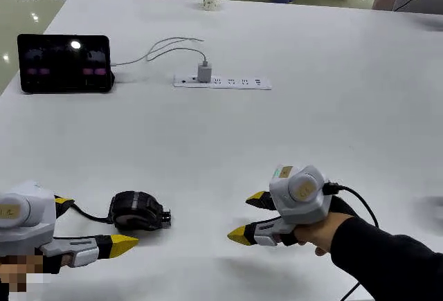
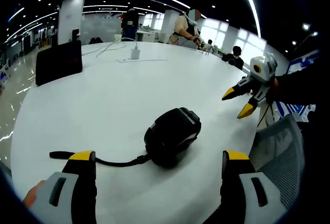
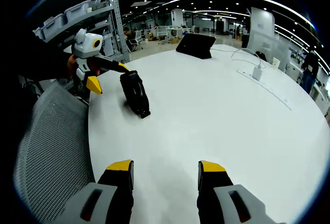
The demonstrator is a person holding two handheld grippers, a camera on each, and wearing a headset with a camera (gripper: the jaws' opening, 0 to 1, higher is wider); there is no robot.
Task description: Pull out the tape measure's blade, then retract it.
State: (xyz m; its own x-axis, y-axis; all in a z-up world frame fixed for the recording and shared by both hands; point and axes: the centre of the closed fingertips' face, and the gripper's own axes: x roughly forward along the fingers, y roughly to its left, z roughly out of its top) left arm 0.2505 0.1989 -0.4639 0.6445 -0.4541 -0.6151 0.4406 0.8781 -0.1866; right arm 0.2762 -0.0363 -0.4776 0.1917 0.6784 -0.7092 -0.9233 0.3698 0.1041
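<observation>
Left gripper [image 1: 95, 223] has its two jaws wide apart and they clamp nothing; the black tape measure [image 1: 135, 211] lies on the white table [image 1: 277, 142] just in front of them, about in the middle between the two yellow tips. Its thin black strap [image 2: 116, 161] runs toward one jaw, but I cannot tell if it touches. Right gripper [image 1: 243, 216] is well apart on the other side, its jaws also separated and empty, pointing toward the tape measure
</observation>
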